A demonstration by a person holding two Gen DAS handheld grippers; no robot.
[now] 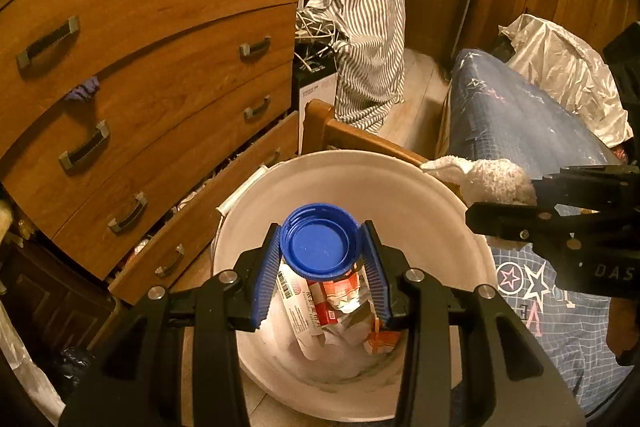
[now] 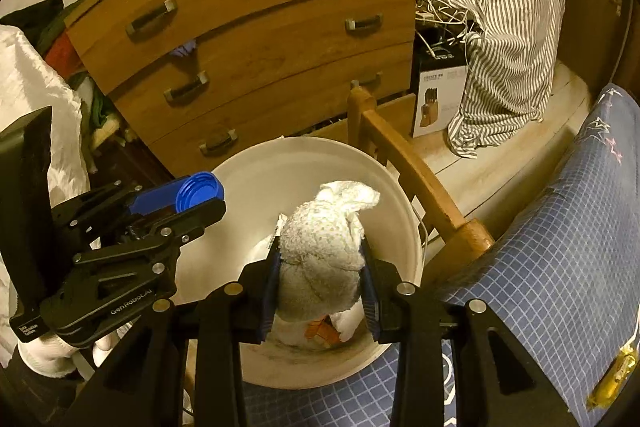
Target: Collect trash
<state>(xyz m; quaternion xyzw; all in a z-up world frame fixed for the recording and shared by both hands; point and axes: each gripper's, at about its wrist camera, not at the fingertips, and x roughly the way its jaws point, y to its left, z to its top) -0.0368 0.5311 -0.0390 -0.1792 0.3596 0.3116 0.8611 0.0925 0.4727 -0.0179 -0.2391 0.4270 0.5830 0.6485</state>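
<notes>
The left hand-held gripper [image 1: 320, 267] was clamped on a blue lid [image 1: 319, 239] and the right hand-held gripper [image 2: 320, 285] on a tissue wad [image 2: 324, 239], both over the bin [image 1: 400, 187], apparently so each would drop in.

We are looking at a wooden chest of drawers [image 1: 160, 67], its bottom drawer hanging open, beside a striped shirt [image 1: 360, 19], pale floorboards [image 2: 500, 171] and a blue-quilted bed [image 2: 560, 247].
</notes>
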